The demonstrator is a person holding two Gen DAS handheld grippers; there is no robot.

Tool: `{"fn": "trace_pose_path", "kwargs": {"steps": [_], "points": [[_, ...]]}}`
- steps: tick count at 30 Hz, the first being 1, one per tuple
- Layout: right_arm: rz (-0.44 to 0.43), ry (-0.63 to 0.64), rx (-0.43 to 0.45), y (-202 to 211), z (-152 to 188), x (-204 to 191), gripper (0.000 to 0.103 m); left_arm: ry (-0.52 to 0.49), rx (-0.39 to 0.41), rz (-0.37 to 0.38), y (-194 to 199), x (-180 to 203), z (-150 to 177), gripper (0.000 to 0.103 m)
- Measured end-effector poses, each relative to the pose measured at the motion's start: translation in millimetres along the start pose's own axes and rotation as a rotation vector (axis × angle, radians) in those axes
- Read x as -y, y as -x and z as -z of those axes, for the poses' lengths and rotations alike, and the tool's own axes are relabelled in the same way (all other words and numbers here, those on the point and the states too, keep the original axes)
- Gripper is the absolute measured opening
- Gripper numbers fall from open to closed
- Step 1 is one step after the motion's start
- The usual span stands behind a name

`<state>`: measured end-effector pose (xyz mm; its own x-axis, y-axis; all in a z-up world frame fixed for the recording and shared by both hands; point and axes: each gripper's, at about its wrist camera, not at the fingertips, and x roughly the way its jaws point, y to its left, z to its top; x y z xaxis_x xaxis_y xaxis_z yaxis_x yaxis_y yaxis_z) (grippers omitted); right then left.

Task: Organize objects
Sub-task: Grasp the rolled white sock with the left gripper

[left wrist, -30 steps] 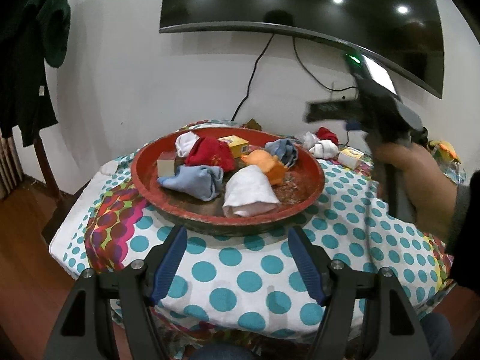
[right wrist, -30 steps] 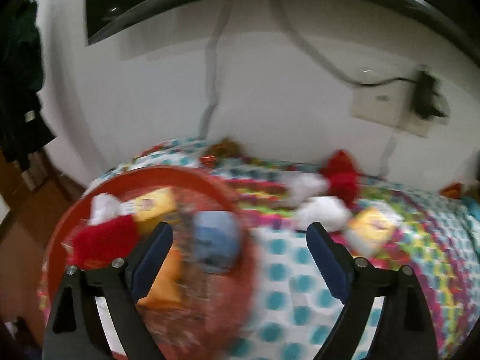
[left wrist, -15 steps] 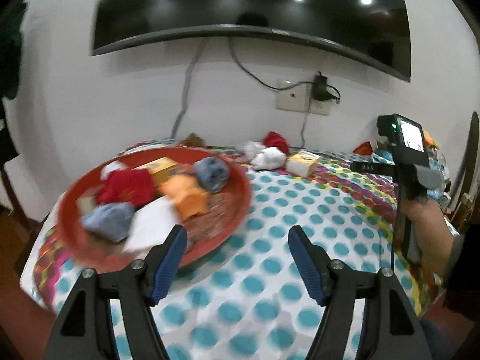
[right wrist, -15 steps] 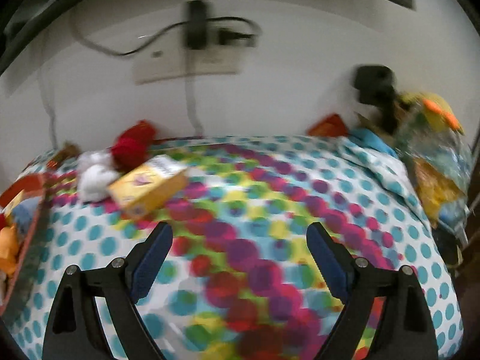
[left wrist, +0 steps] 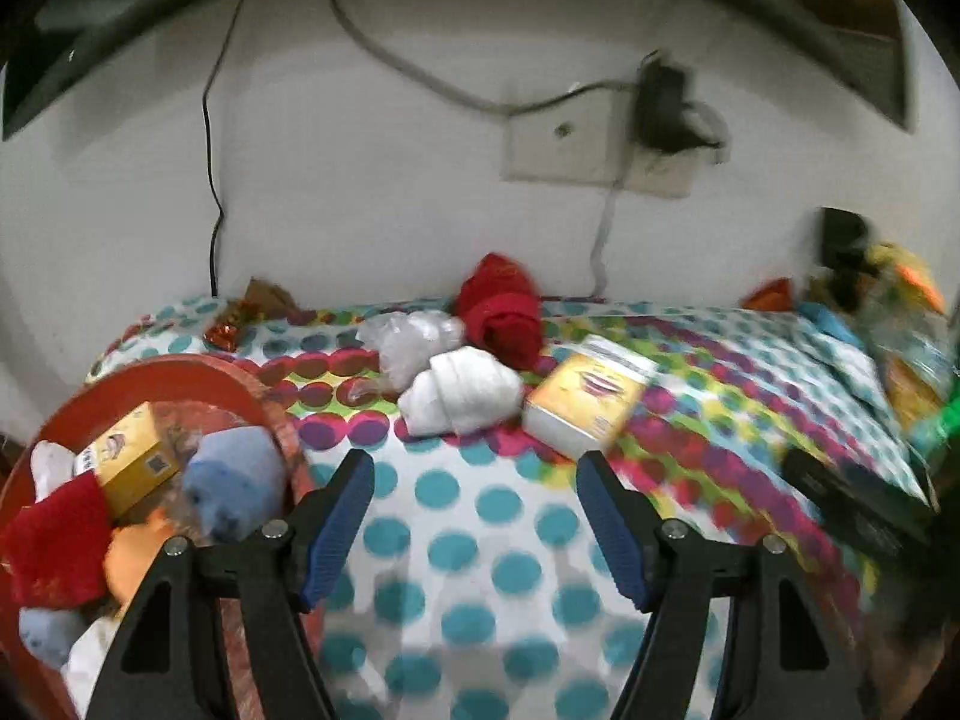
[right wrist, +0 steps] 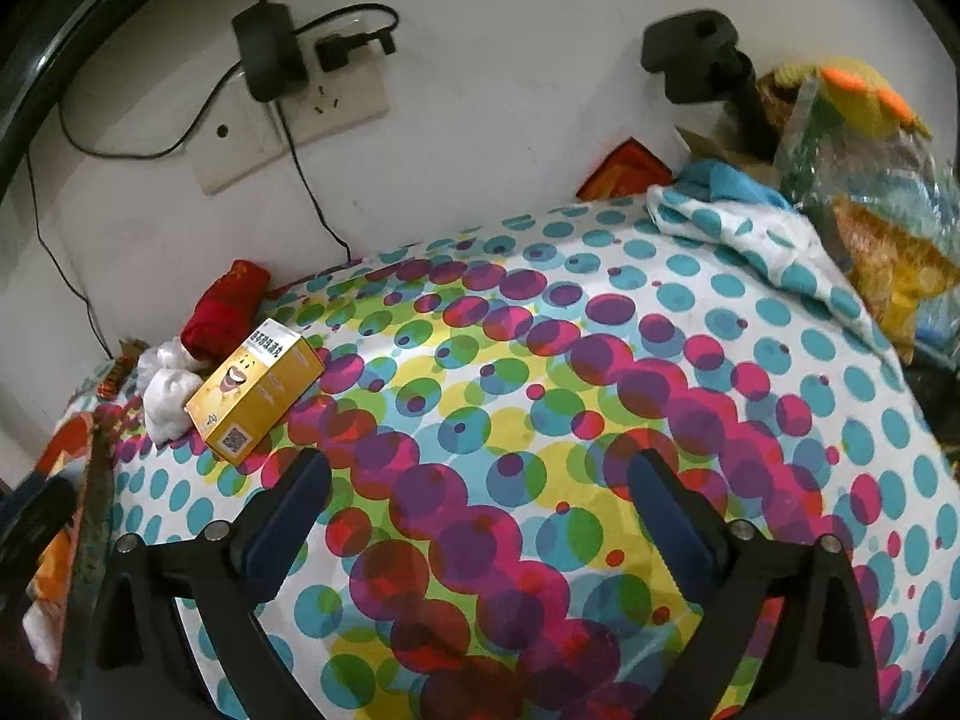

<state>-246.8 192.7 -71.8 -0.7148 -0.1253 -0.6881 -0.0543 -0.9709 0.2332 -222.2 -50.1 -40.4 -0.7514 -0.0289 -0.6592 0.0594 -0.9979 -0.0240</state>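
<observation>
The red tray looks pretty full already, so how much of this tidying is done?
Partly done: the red tray already holds a yellow box, a blue sock and other rolled cloths. Nothing is in hand; the left gripper and right gripper are both open and empty. Still out on the tablecloth: a second yellow box, white sock, red sock and clear bag.
</observation>
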Motion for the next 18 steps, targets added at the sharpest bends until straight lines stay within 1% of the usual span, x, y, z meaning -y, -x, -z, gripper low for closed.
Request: {"fn": "trace_pose_path", "kwargs": {"steps": [3,6,8,9,14,16,18], "points": [[-0.012,-0.003,0.0,0.2,-0.1,0.4,0.099,0.058,-0.029,-0.033,-25.9,-0.6,-10.5,0.072],[-0.025,-0.001,0.003,1.0,-0.4,-0.1,0.1,0.079,-0.045,-0.074,-49.4,3.9,-19.6,0.072],[-0.032,-0.011,0.007,1.9,-0.5,1.6,0.1,0.08,-0.06,-0.089,-63.3,6.6,-23.3,0.072],[-0.035,-0.017,0.013,2.9,-0.3,2.5,0.1,0.079,-0.066,-0.109,-70.9,8.4,-24.5,0.072],[-0.044,-0.015,0.024,5.2,-1.0,2.0,0.1,0.109,-0.093,-0.152,-94.7,7.1,-27.5,0.072],[-0.049,-0.017,0.025,5.4,-1.0,2.4,0.1,0.114,-0.094,-0.173,-100.0,5.6,-26.6,0.072],[-0.045,-0.013,0.036,7.4,-0.8,1.6,0.1,0.122,-0.102,-0.178,-102.9,5.5,-27.7,0.071]]}}
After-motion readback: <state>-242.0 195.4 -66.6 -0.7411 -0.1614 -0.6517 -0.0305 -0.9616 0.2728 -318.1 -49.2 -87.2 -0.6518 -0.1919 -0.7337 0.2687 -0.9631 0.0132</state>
